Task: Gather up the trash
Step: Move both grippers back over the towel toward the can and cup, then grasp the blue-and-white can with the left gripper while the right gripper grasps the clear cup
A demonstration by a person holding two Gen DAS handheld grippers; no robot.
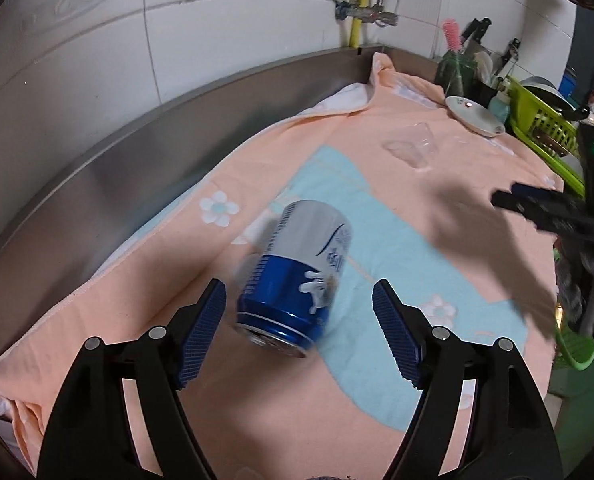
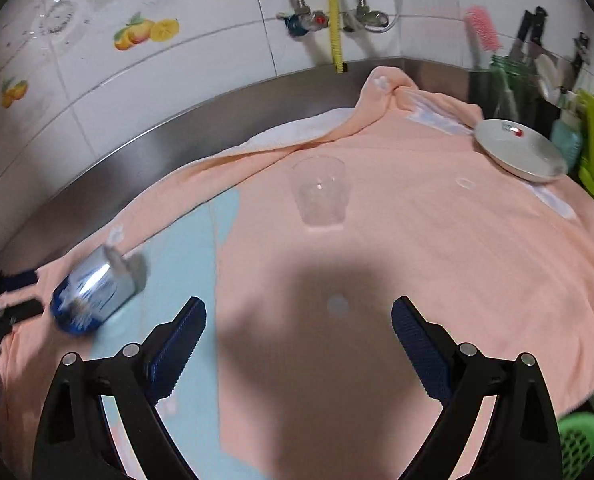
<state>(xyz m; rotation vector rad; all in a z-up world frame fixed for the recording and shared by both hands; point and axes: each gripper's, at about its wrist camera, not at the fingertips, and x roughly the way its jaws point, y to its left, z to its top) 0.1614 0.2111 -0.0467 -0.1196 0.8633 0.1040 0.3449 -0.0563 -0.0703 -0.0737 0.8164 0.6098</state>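
Item: blue-and-silver can, lying tilted on peach cloth btwn your left gripper jaws, wide, not touching. Step: approach for pickup; next, close on can body. Right gripper wide, empty, aimed toward clear cup. Can blurred; label unreadable, bin mostly cut off.

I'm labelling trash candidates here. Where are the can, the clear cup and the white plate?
blue can (image 1: 297, 276): left wrist view, its side wall.
clear cup (image 2: 321, 196): right wrist view, its side wall.
white plate (image 2: 517, 152): right wrist view, its inner face.
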